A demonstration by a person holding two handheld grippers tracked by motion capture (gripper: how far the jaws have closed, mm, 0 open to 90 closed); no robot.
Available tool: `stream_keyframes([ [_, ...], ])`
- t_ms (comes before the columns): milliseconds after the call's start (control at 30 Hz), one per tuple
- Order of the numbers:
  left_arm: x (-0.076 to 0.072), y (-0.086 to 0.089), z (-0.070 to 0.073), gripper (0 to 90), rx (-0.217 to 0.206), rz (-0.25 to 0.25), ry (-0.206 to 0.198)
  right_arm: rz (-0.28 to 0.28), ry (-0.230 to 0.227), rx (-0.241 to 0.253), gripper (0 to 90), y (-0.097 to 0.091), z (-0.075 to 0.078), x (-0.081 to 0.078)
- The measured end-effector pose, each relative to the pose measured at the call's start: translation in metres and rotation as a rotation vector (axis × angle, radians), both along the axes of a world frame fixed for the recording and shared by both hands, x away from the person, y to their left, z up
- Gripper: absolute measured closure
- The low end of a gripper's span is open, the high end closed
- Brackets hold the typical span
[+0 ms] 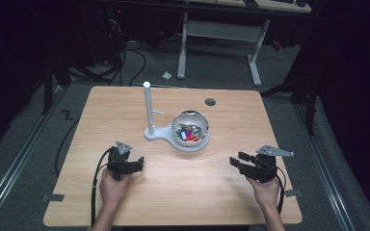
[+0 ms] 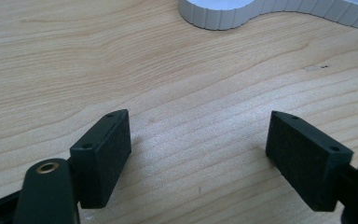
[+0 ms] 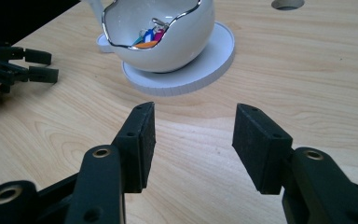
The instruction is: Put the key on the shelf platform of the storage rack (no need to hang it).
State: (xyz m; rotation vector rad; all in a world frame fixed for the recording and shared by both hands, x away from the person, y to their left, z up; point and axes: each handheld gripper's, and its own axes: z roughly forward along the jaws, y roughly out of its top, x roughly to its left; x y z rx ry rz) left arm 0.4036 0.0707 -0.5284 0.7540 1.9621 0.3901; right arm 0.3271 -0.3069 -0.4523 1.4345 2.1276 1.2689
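A: Any writing to read?

B: None legible. The white bowl [image 1: 191, 127] with a silver rim holds small red, blue and orange items [image 1: 189, 134], too small to name.

A: Where is the bowl?

B: Mid-table on a white base [image 1: 166, 134] with an upright post [image 1: 148, 108], well ahead of both grippers.

A: And the grippers?

B: The left gripper [image 2: 198, 156] is spread wide over bare table [image 1: 125, 207]; the right gripper [image 3: 193, 140] gapes too, empty, aimed at the bowl. Its view catches the left gripper far off.

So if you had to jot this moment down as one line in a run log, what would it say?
left gripper: open, empty, low over table | right gripper: open, empty | bowl: on white stand, small colourful items inside, untouched
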Motion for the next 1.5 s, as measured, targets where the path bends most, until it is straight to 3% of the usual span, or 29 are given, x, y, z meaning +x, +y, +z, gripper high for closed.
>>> stream_keyframes([
  [567,0.000,0.000,0.000,22.4,0.001,0.002,0.000,0.000,0.034,0.001,47.5,0.007,-0.025,-0.001],
  [900,0.000,0.000,0.000,22.4,0.001,0.001,0.000,-0.023,0.057,-0.030,46.4,0.007,-0.041,-0.001],
  [1500,0.000,0.000,0.000,22.5,0.001,0.002,0.000,-0.107,0.078,-0.166,43.4,0.005,-0.065,0.006],
])
